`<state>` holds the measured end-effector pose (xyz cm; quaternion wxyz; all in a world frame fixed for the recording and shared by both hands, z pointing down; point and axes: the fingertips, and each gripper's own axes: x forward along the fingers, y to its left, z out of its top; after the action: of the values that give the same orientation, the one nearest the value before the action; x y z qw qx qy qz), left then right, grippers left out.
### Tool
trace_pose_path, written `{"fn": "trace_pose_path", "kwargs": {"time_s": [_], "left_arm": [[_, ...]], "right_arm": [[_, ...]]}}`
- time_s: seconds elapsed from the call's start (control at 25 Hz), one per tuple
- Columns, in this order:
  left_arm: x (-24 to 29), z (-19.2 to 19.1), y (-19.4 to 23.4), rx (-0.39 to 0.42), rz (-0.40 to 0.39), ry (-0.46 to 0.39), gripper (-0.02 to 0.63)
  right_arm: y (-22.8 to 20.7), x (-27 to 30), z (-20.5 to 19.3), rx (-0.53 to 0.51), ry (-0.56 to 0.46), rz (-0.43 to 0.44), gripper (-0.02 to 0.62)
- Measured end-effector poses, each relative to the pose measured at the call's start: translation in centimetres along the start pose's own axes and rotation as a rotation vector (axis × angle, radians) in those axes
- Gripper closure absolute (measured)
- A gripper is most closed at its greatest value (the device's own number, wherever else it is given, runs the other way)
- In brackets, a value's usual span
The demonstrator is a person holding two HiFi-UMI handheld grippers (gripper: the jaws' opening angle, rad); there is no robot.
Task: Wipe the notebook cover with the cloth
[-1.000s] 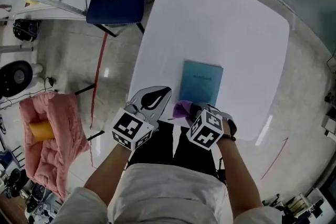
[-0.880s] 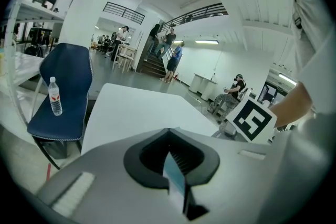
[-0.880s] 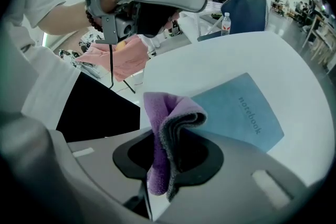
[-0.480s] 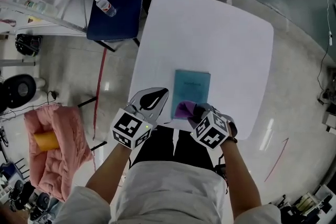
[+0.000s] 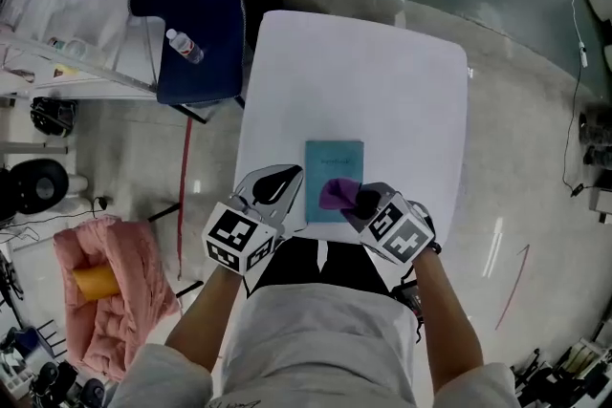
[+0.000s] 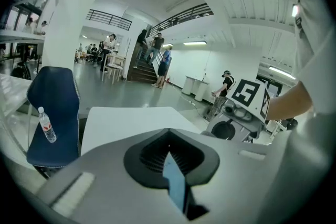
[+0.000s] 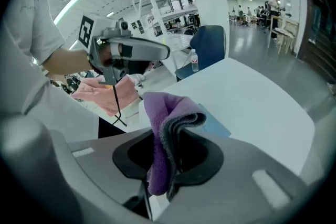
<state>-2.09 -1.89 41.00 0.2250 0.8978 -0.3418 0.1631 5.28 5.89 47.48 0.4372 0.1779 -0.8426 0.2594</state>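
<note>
In the head view, the right gripper [image 5: 360,199] is clamping the purple cloth [image 5: 336,193] and pressing its bunched end onto the near part of the teal notebook [image 5: 335,158], which is lying flat near the front of the white table [image 5: 382,53]. The left gripper [image 5: 272,188] is hovering just beside the book's left edge. To wipe well, I judge the cloth should be travelling in long, flat strokes away from the person. The free gripper could be pinning a corner so the book is not sliding. Bare tabletop is lying beyond and to the right of the notebook, while the near edge is sitting close behind it, so strokes are best going forward. In the left gripper view, the jaws are meeting with nothing gripped. Only a thin blue sliver I cannot identify is showing at their seam, and a blue chair [image 6: 52,107] with a bottle [image 6: 46,124] is standing past the table's far left. In the right gripper view, the jaws are biting the folded cloth, and a notebook corner is peeking out beside it with open table ahead.
</note>
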Motion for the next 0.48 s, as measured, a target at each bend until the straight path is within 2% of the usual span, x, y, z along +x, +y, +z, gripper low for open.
{"fn": "trace_pose_path", "kwargs": {"time_s": [0.16, 0.48], "left_arm": [[0.0, 1.5, -1.2, -0.009, -0.006, -0.014, 0.606], [-1.0, 2.9, -2.9, 0.038, -0.018, -0.015, 0.606]], "right_arm": [[-0.6, -2.1, 1.1, 0.044, -0.064, -0.019, 0.485], [0.1, -4.7, 2.2, 0.083, -0.147, -0.024, 0.485]]}}
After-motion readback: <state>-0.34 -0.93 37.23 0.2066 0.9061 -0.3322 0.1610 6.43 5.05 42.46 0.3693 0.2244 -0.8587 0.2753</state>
